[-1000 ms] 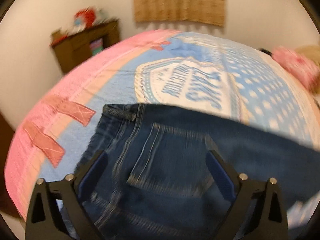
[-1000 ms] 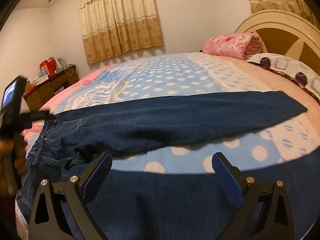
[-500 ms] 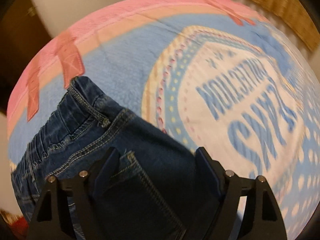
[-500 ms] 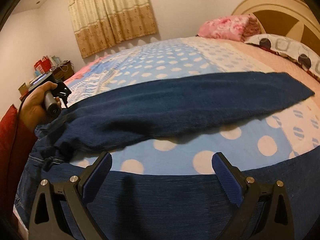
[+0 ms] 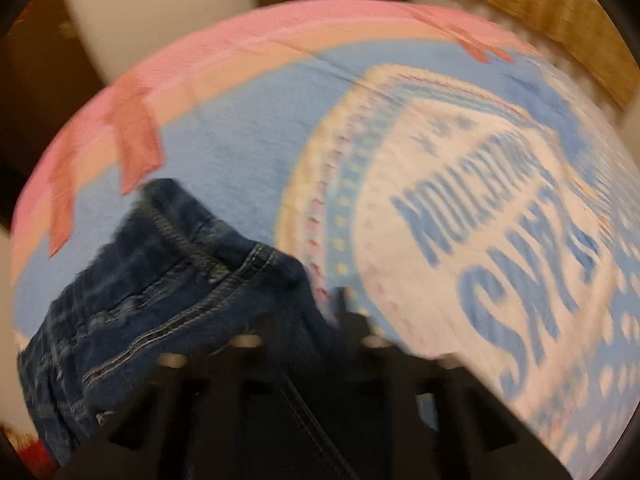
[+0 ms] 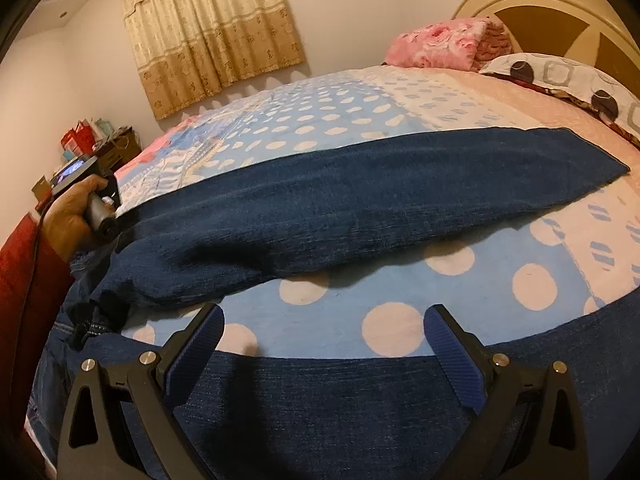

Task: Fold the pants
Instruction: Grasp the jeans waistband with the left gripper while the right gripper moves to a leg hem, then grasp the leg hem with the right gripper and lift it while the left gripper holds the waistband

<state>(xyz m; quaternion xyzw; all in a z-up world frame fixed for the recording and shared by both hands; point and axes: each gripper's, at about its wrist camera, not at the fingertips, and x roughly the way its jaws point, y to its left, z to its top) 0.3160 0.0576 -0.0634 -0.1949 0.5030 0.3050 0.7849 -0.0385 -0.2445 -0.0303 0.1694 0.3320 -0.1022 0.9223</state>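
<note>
Dark blue jeans [image 6: 360, 208] lie spread on the bed, one leg stretched across to the right and the other leg [image 6: 360, 408] along the near edge. In the left wrist view the waistband [image 5: 168, 280] bunches up at the lower left. My left gripper [image 5: 312, 320] is shut on the denim near the waist; the frame is blurred. It also shows in the right wrist view [image 6: 108, 216], held in a hand at the left. My right gripper [image 6: 320, 344] is open and empty, just above the near leg.
The bed has a blue polka-dot and pink blanket [image 6: 400, 280]. A pink pillow [image 6: 440, 44] and a patterned pillow [image 6: 560, 80] lie by the headboard [image 6: 560, 28]. A dresser [image 6: 100, 144] stands by the left wall under curtains [image 6: 208, 32].
My left gripper has closed on the denim by the waist and is pulling it, bunching the waistband. My right gripper stayed open and shifted slightly nearer the near leg.
</note>
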